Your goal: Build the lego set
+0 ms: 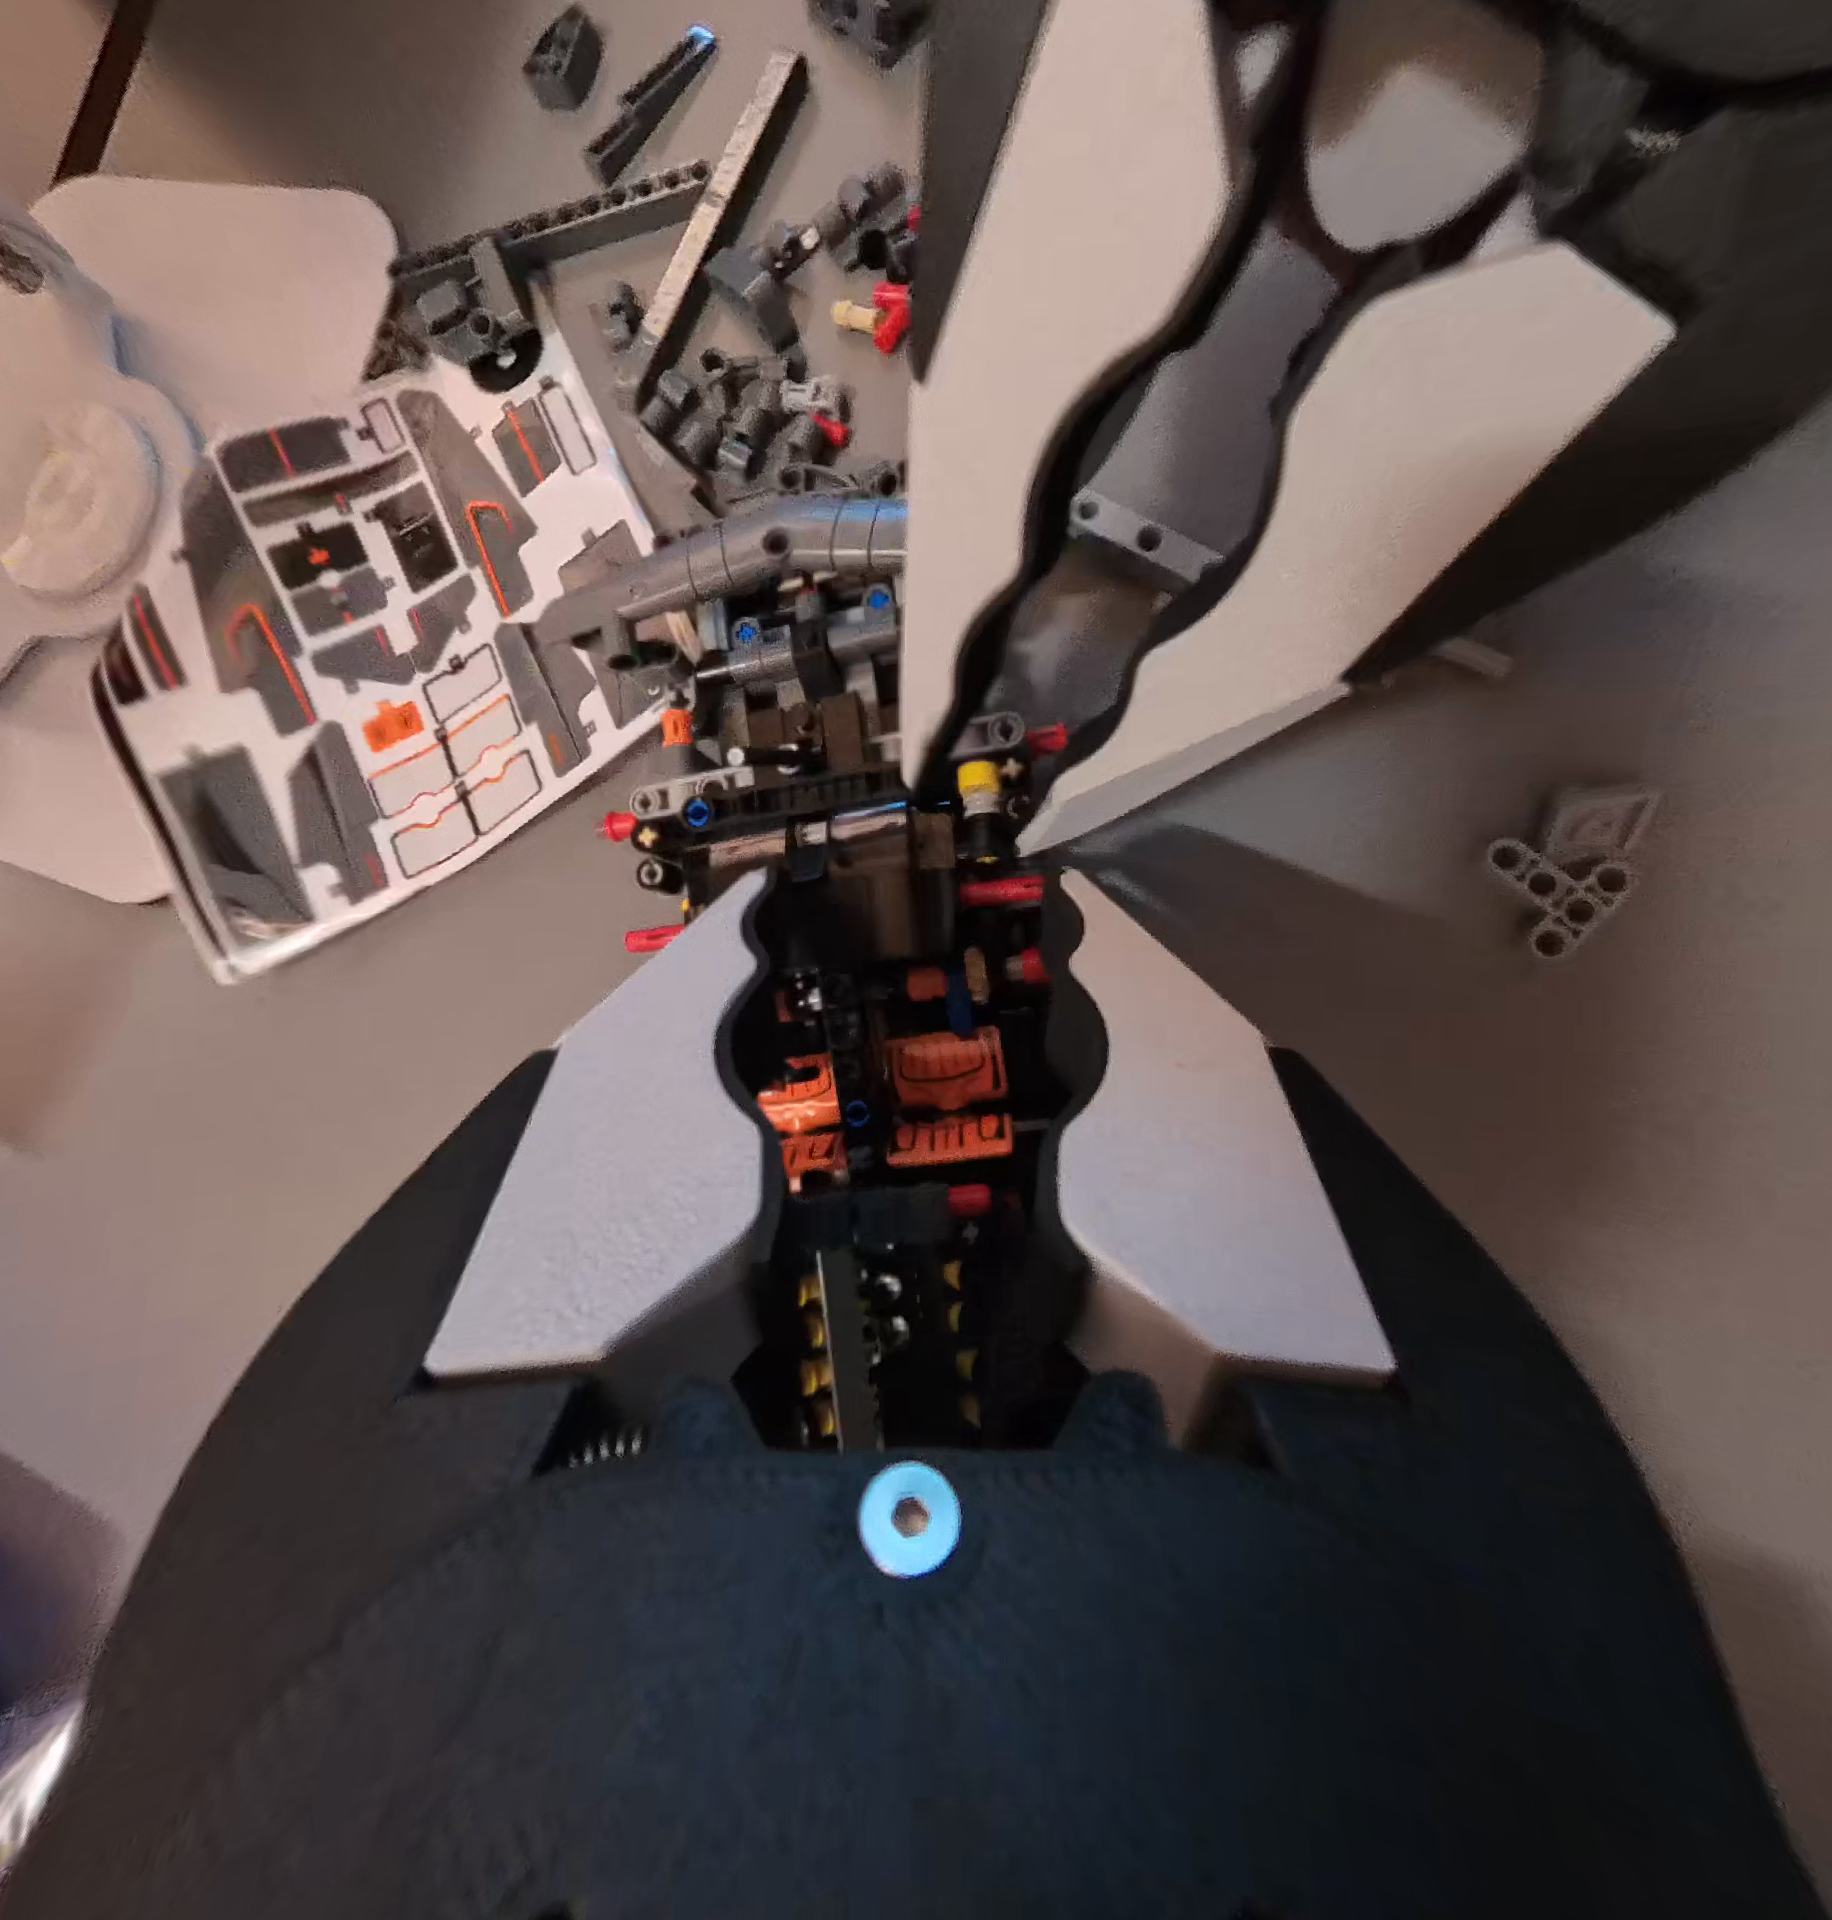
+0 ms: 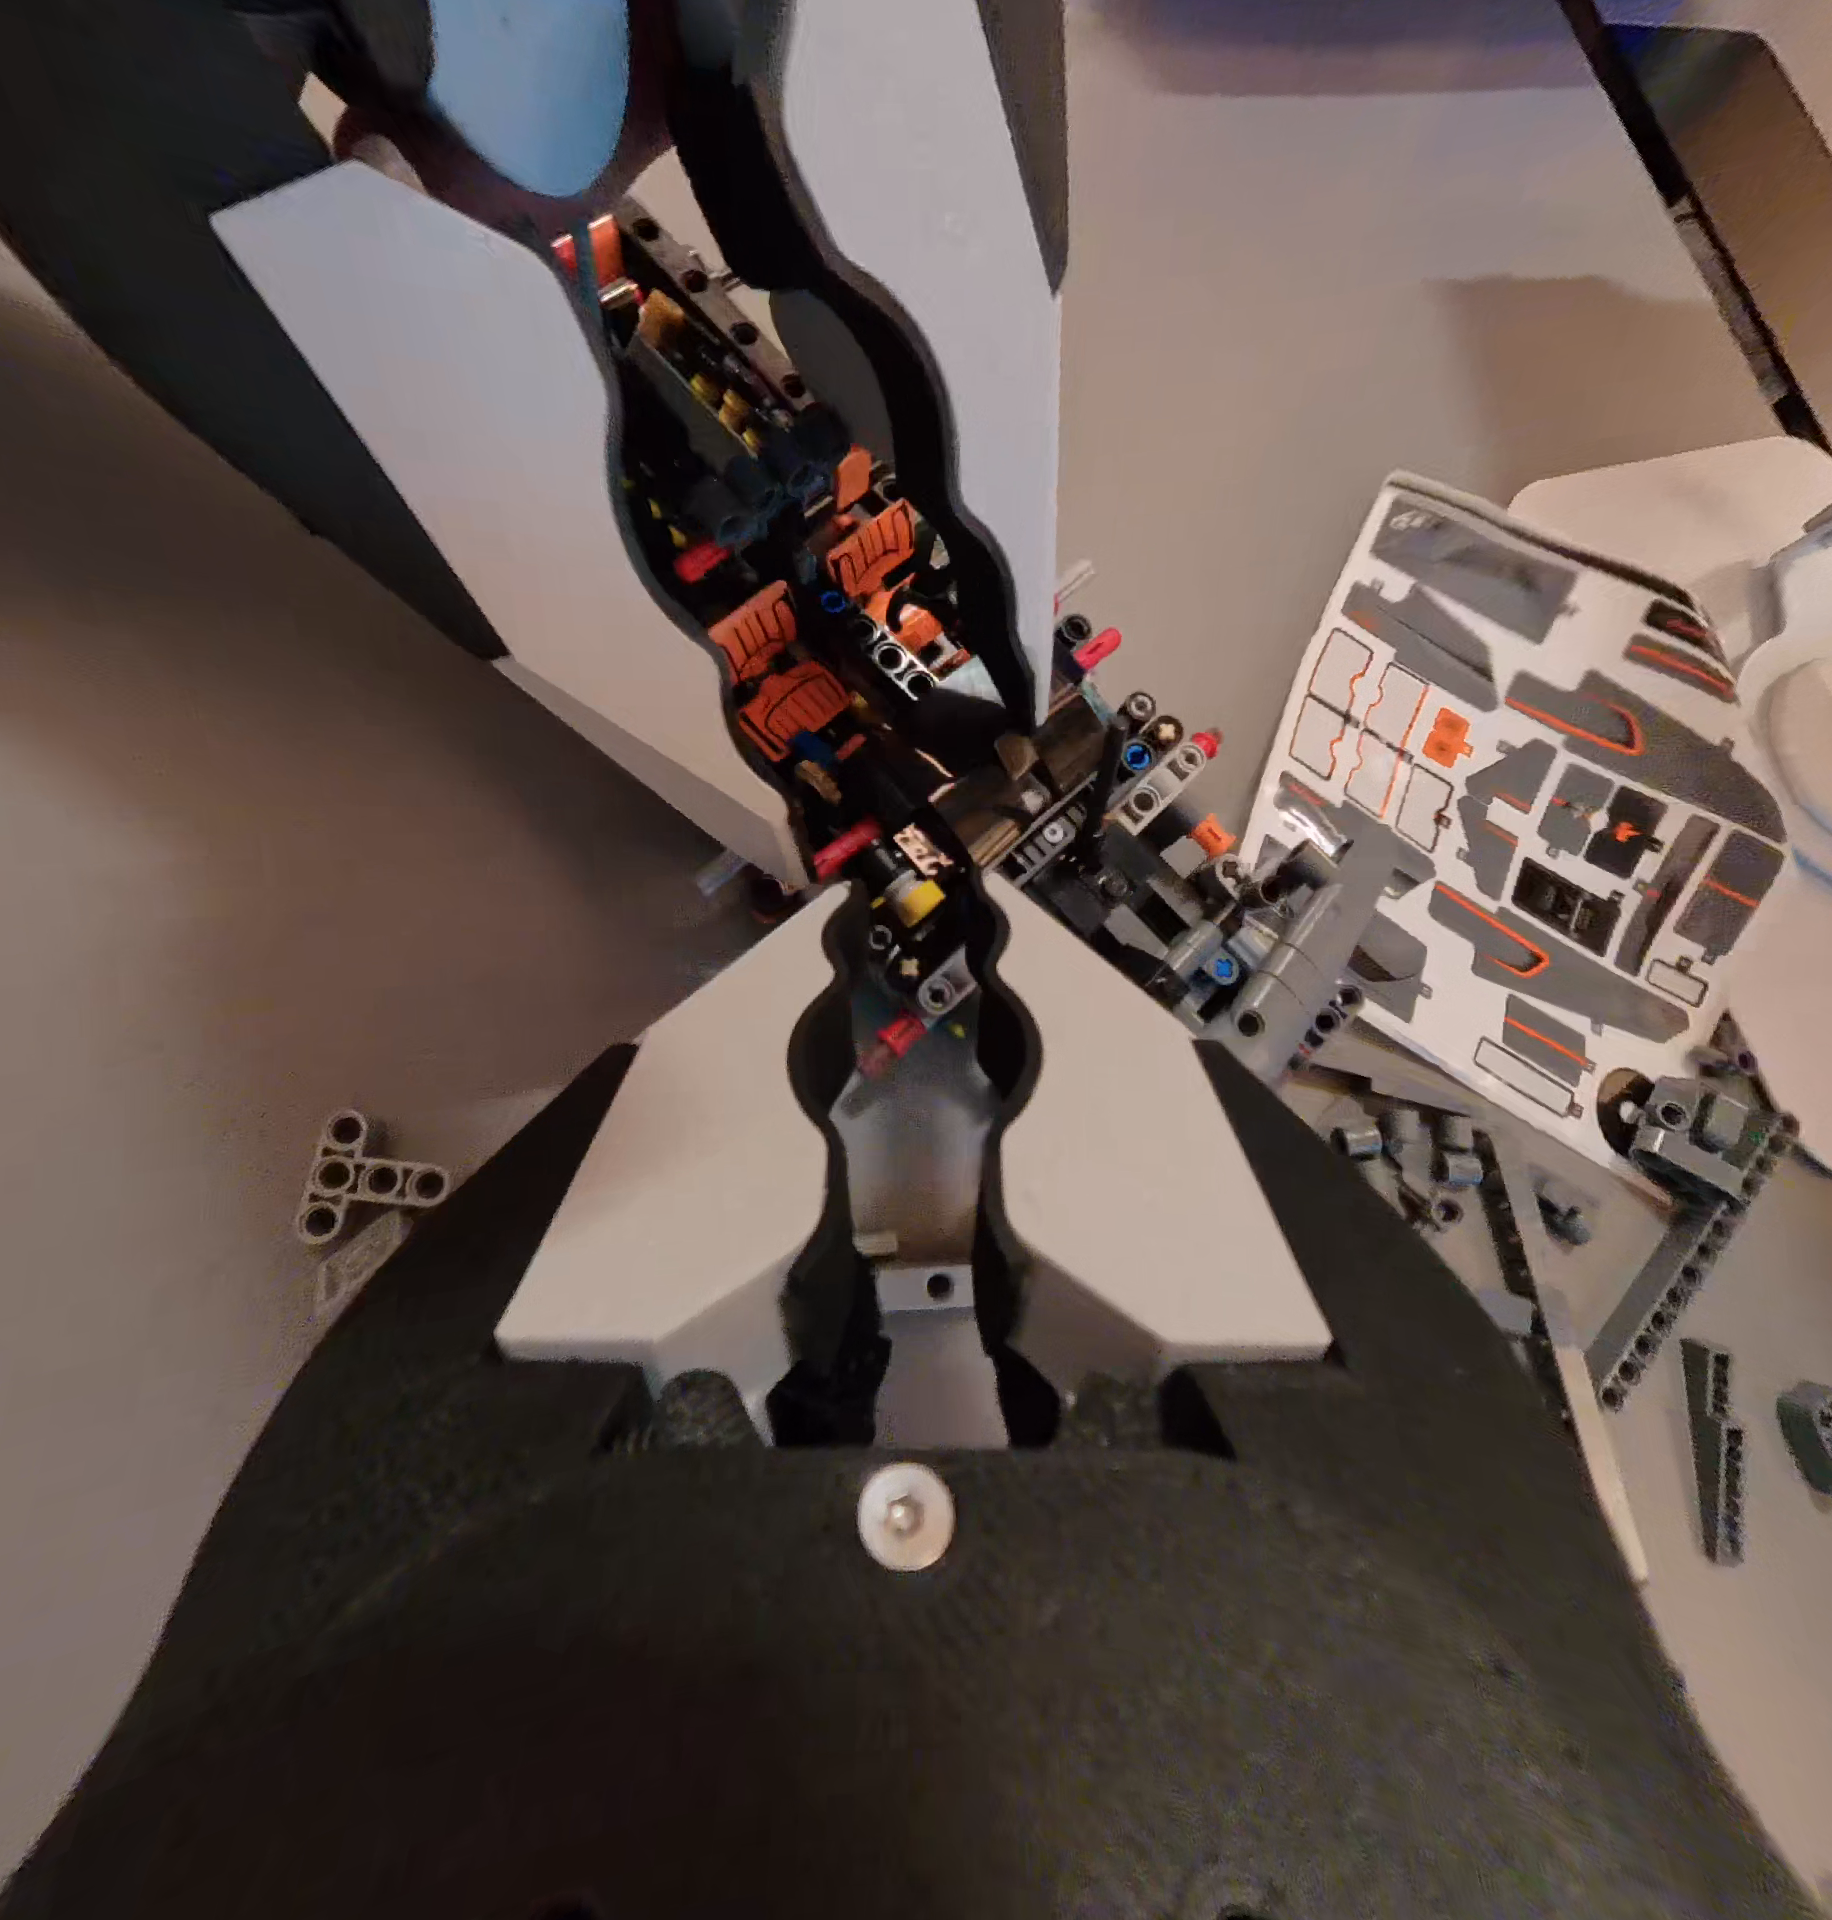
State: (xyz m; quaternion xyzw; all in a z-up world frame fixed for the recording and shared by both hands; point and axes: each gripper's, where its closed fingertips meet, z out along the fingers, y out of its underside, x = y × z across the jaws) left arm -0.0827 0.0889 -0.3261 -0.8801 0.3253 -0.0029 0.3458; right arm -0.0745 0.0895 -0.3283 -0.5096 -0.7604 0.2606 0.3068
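**Currently: both grippers on the lego model**

Left gripper (image 1: pixel 912 883) straddles the black studded lego model (image 1: pixel 870 1049) (orange ribbed seats inside) on the table centre. Right gripper (image 2: pixel 912 883) clamps a smooth grey panel (image 2: pixel 917 1174), tips touching the model. Glossy sticker sheet (image 1: pixel 372 644) lies left.

Left gripper (image 1: pixel 912 883) fingers (image 1: pixel 621 1122) straddle the lego model (image 1: pixel 891 1091)

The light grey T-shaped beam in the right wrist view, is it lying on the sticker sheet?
No, the T-shaped beam lies on the bare table at the left, far from the sticker sheet.
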